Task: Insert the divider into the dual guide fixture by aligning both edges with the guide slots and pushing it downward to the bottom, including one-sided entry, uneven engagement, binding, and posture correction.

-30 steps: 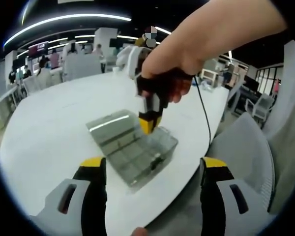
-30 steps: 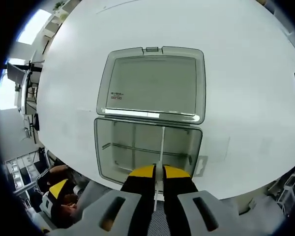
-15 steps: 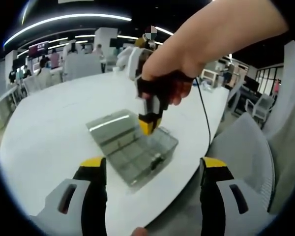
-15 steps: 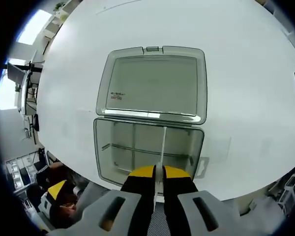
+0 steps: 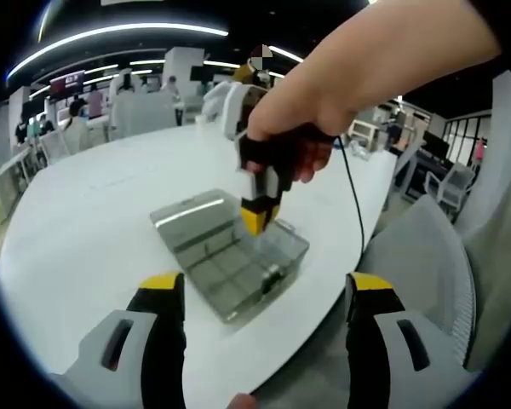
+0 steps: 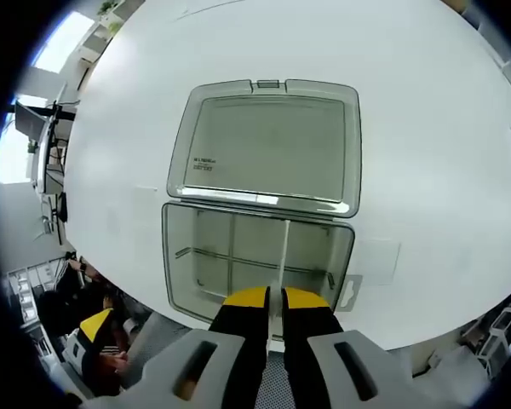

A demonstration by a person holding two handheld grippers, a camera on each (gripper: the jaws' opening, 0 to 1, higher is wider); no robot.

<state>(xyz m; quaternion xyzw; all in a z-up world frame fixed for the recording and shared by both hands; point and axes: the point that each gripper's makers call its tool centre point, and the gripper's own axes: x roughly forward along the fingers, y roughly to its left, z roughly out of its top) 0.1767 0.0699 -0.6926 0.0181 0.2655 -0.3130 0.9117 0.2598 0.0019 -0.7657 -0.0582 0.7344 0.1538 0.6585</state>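
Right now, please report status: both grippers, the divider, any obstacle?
Right gripper shut on divider, above the open clear box. Left gripper open, held back from the table. Divider upright over the box; seating unclear. No obstacle seen.

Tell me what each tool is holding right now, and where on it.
Right tool pinches the thin white divider by its upper edge, over the open clear box. Left tool is open and holds nothing.

- The place is a large open-plan office or tech workspace (not a home or kitchen).
- Long curved light strips [image 5: 111, 34] run across a dark ceiling.
- A big white table [image 5: 94, 204] stands in front, with grey mesh office chairs [image 5: 426, 256] beside it.
- Further back, people [image 5: 94, 100] stand among white desks [image 5: 34, 149] and partitions.
- Glass-walled rooms [image 5: 460, 136] line the far side.
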